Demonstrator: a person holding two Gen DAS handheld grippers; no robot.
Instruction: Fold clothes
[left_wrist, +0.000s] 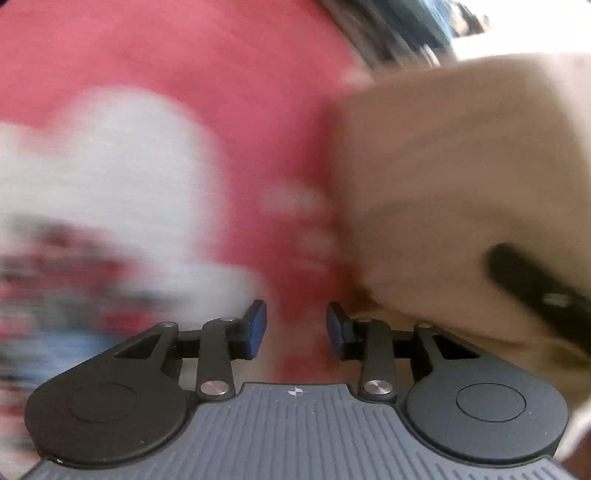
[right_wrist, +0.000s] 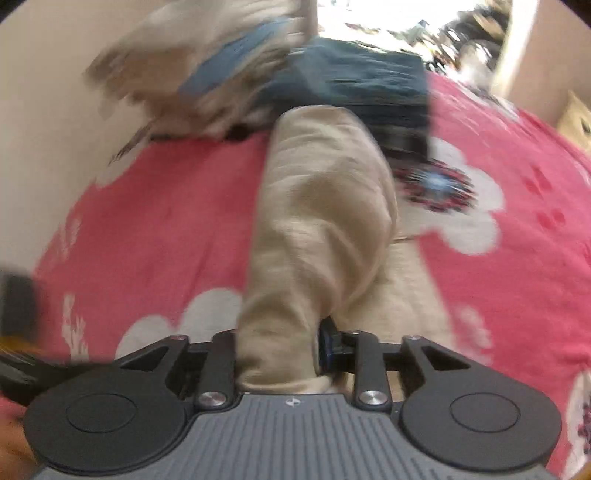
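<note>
Clamping bunched beige garment (right_wrist: 317, 221), right hand-held gripper (right_wrist: 280, 350) lifts it; left one (left_wrist: 295, 328) gapes empty.

Left gripper (left_wrist: 295, 328), right gripper (right_wrist: 277, 347) showing black linkage arms, silver screws, blue pads (left_wrist: 256, 328), ribbed grey housings bearing small crosshair marks.
</note>
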